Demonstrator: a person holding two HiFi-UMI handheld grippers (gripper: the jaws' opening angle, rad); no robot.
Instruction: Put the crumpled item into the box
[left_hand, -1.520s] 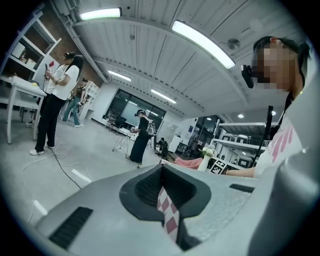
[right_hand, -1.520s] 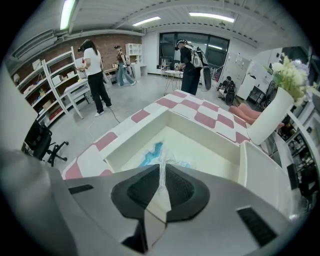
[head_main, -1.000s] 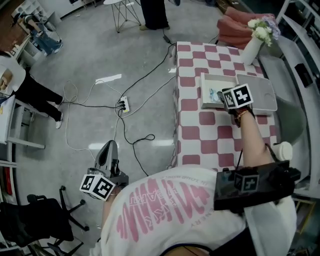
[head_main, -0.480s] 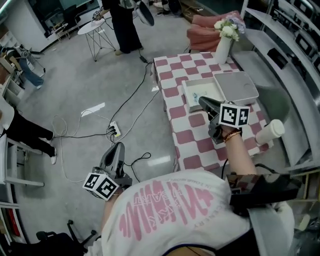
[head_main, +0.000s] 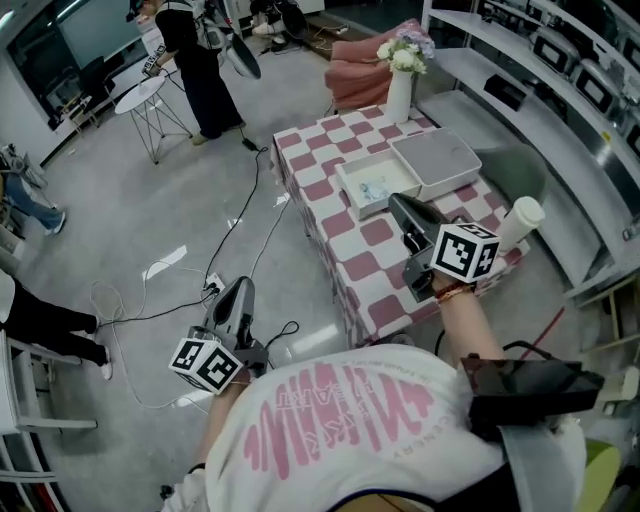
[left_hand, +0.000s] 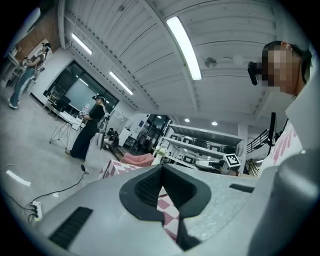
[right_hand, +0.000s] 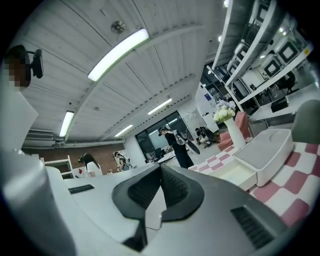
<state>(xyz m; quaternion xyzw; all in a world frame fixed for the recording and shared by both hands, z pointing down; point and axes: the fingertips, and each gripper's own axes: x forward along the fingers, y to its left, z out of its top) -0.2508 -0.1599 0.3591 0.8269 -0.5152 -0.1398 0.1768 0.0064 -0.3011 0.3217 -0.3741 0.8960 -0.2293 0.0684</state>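
Note:
An open white box (head_main: 352, 177) sits on the pink-checked table (head_main: 320, 148), and a pale crumpled item (head_main: 375, 190) lies inside it. The box's lid (head_main: 436, 161) rests just right of it. My right gripper (head_main: 398, 204) hovers over the table's near part, a short way back from the box, shut and empty. In the right gripper view the box (right_hand: 234, 175) and lid (right_hand: 265, 149) lie ahead to the right. My left gripper (head_main: 242, 288) hangs shut over the grey floor, left of the table, holding nothing.
A white vase of flowers (head_main: 399, 90) stands at the table's far end. A white cup (head_main: 521, 221) sits by the near right edge. Cables and a power strip (head_main: 212, 287) trail over the floor. Shelving (head_main: 545, 60) runs along the right. A person (head_main: 195, 65) stands by a small round table (head_main: 140, 97).
My right gripper has drawn back from the box toward my body, with the crumpled item left in the box. The head view has swung. The left gripper has barely moved.

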